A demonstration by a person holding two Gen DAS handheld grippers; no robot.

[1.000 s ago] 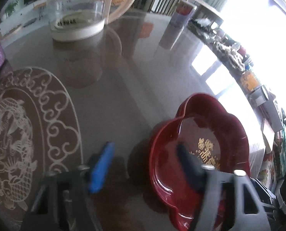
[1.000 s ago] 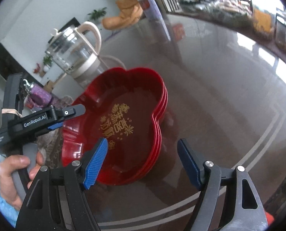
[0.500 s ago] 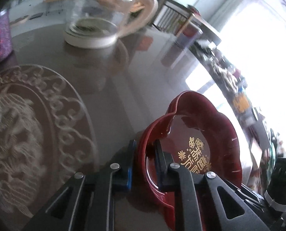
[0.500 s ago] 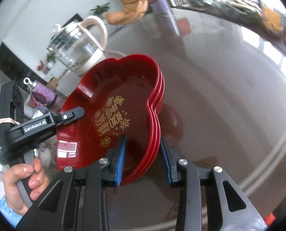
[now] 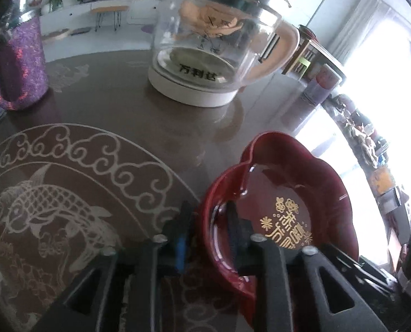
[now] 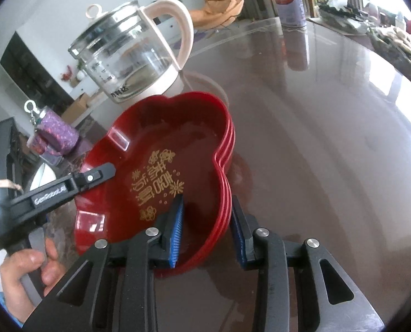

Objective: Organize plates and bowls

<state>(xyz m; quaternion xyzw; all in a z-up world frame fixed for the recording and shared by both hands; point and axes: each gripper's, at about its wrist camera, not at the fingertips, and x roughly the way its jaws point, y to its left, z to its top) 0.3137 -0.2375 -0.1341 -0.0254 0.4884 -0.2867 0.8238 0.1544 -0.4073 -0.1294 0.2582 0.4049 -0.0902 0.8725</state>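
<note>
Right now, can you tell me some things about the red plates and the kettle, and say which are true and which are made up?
1. The red plates are stacked. True.
2. The plates are round and plain. False: they are flower-shaped with gold writing inside.
3. The kettle lies on its side. False: it stands upright behind the plates.
4. Both grippers straddle the plates' rim. True: the left gripper and the right gripper each have one finger inside and one outside; their jaws are opening.
5. A purple cup stands on the table. True.
</note>
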